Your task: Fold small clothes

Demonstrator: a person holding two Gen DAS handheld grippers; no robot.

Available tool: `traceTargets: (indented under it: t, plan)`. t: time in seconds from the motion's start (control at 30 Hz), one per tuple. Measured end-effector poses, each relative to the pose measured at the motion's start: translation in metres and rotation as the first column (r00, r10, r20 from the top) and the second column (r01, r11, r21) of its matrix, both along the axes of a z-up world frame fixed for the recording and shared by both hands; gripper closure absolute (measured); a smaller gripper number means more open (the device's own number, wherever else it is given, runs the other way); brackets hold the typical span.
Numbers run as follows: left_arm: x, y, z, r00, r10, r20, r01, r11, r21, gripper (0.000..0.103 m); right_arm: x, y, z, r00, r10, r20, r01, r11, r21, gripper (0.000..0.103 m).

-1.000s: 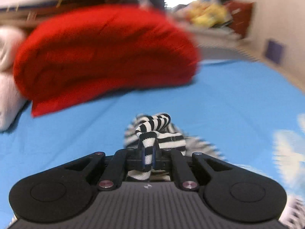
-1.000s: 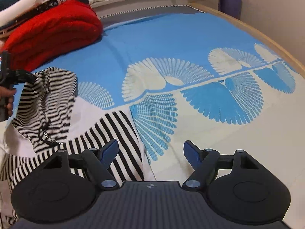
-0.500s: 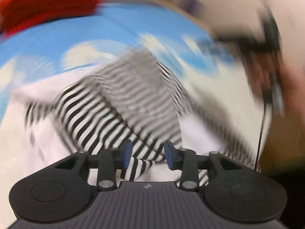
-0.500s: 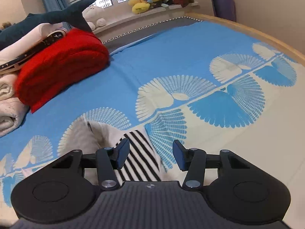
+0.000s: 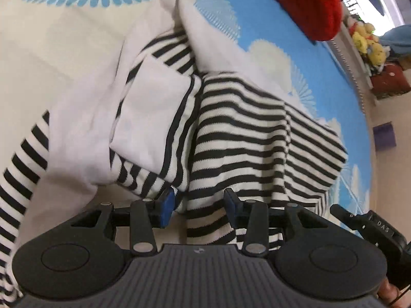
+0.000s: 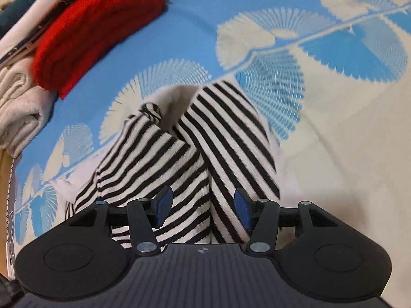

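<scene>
A black-and-white striped garment with white panels (image 5: 246, 133) lies bunched on the blue-and-cream patterned bedspread (image 5: 64, 38). My left gripper (image 5: 199, 200) is open, its blue-padded fingers straddling a striped fold at the garment's near edge. In the right wrist view the same garment (image 6: 195, 154) lies in overlapping striped folds. My right gripper (image 6: 203, 204) is open just above the stripes, holding nothing.
A folded red blanket (image 6: 95, 25) lies at the far left on the bed beside a stack of white and cream bedding (image 6: 18, 102); it also shows in the left wrist view (image 5: 305, 2). Plush toys (image 5: 367, 41) sit on a ledge. The other hand-held gripper's handle (image 5: 372, 228) is at the lower right.
My left gripper let go of the striped fabric, swung round and now sits open over the garment. My right gripper came closer and lower over the stripes.
</scene>
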State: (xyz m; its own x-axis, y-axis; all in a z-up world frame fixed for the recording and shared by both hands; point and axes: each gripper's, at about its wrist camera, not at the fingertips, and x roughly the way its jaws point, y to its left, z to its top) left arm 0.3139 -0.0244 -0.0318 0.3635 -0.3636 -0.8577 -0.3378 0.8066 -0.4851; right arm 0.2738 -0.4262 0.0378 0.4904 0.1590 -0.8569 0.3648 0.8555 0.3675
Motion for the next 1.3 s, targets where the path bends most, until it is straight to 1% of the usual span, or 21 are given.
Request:
traceTargets:
  t: [0.13, 0.2, 0.27, 0.33, 0.37, 0.43, 0.5, 0.53, 0.6, 0.67, 0.77, 0.83, 0.87, 0.93, 1.0, 1.03, 1.1, 1.13, 1.17, 1.2, 1.3]
  plan:
    - [0.003, -0.013, 0.000, 1.000, 0.019, 0.013, -0.020, 0.999, 0.038, 0.058, 0.009, 0.008, -0.010, 1.000, -0.020, -0.022, 0.018, 0.997, -0.069, 0.048]
    - [-0.002, -0.019, 0.003, 1.000, 0.002, 0.016, -0.003, 0.999, 0.054, 0.064, 0.009, 0.013, -0.019, 0.998, -0.037, -0.043, 0.033, 0.995, -0.091, 0.048]
    - [-0.002, -0.022, 0.004, 0.999, -0.025, 0.022, 0.023, 0.998, 0.063, 0.080, 0.008, 0.017, -0.029, 0.997, -0.037, -0.066, 0.029, 0.993, -0.110, 0.048]
    - [-0.003, -0.020, 0.007, 0.999, -0.036, 0.036, 0.034, 0.997, 0.076, 0.091, 0.006, 0.023, -0.033, 0.997, -0.022, -0.073, 0.012, 0.989, -0.145, 0.050]
    - [-0.004, -0.018, 0.010, 0.998, -0.043, 0.048, 0.038, 0.995, 0.087, 0.095, 0.005, 0.026, -0.034, 0.998, -0.011, -0.069, -0.001, 0.987, -0.164, 0.054]
    - [-0.004, -0.017, 0.014, 0.996, -0.058, 0.073, 0.050, 0.993, 0.108, 0.100, 0.003, 0.031, -0.030, 0.999, 0.012, -0.051, -0.021, 0.982, -0.185, 0.071]
    - [-0.003, -0.016, 0.021, 0.992, -0.071, 0.103, 0.058, 0.991, 0.123, 0.101, 0.002, 0.032, -0.025, 0.999, 0.034, -0.027, -0.038, 0.982, -0.184, 0.097]
    - [-0.003, -0.016, 0.025, 0.990, -0.075, 0.122, 0.059, 0.990, 0.128, 0.101, 0.002, 0.032, -0.021, 0.999, 0.044, -0.012, -0.046, 0.983, -0.175, 0.102]
    - [-0.003, -0.014, 0.036, 0.982, -0.075, 0.174, 0.052, 0.990, 0.131, 0.101, 0.000, 0.032, -0.009, 0.998, 0.055, 0.033, -0.049, 0.987, -0.156, 0.103]
    - [-0.002, -0.010, 0.051, 0.967, -0.073, 0.244, 0.041, 0.990, 0.135, 0.101, -0.003, 0.030, 0.006, 0.993, 0.057, 0.104, -0.043, 0.990, -0.133, 0.103]
    - [-0.005, -0.005, 0.076, 0.930, -0.071, 0.361, 0.019, 0.989, 0.145, 0.101, -0.011, 0.025, 0.030, 0.976, 0.029, 0.216, -0.011, 0.996, -0.087, 0.103]
    - [-0.008, 0.000, 0.088, 0.906, -0.063, 0.419, -0.006, 0.987, 0.161, 0.101, -0.016, 0.019, 0.039, 0.966, -0.005, 0.259, 0.016, 0.999, -0.042, 0.103]
    - [-0.008, 0.002, 0.090, 0.901, -0.056, 0.430, -0.017, 0.986, 0.163, 0.101, -0.018, 0.016, 0.041, 0.964, -0.024, 0.264, 0.031, 0.999, -0.021, 0.103]
    - [-0.009, 0.012, 0.090, 0.906, -0.025, 0.422, -0.040, 0.989, 0.144, 0.101, -0.021, 0.009, 0.037, 0.967, -0.067, 0.247, 0.062, 0.998, 0.025, 0.103]
    - [-0.008, 0.021, 0.082, 0.926, 0.008, 0.377, -0.051, 0.993, 0.103, 0.101, -0.021, 0.002, 0.027, 0.977, -0.107, 0.186, 0.100, 0.994, 0.046, 0.103]
    - [-0.006, 0.024, 0.076, 0.942, 0.016, 0.334, -0.045, 0.996, 0.081, 0.101, -0.020, 0.000, 0.018, 0.985, -0.118, 0.129, 0.114, 0.993, 0.037, 0.103]
    - [0.003, 0.025, 0.060, 0.975, -0.017, 0.220, 0.005, 0.998, 0.057, 0.099, -0.019, -0.003, 0.001, 0.991, -0.135, 0.028, 0.134, 0.991, 0.009, 0.103]
    - [0.005, 0.025, 0.050, 0.987, -0.043, 0.155, 0.035, 0.998, 0.059, 0.094, -0.019, -0.005, -0.007, 0.988, -0.152, -0.020, 0.152, 0.988, -0.004, 0.103]
    - [0.006, 0.027, 0.043, 0.992, -0.049, 0.118, 0.041, 0.997, 0.067, 0.091, -0.019, -0.007, -0.013, 0.985, -0.164, -0.045, 0.164, 0.986, -0.013, 0.103]
    - [0.006, 0.030, 0.040, 0.994, -0.039, 0.101, 0.032, 0.997, 0.072, 0.090, -0.020, -0.008, -0.016, 0.983, -0.174, -0.060, 0.173, 0.985, -0.022, 0.103]
    - [0.003, 0.043, 0.042, 0.994, 0.000, 0.107, -0.007, 0.998, 0.065, 0.074, -0.021, -0.010, -0.016, 0.976, -0.211, -0.050, 0.210, 0.978, -0.023, 0.100]
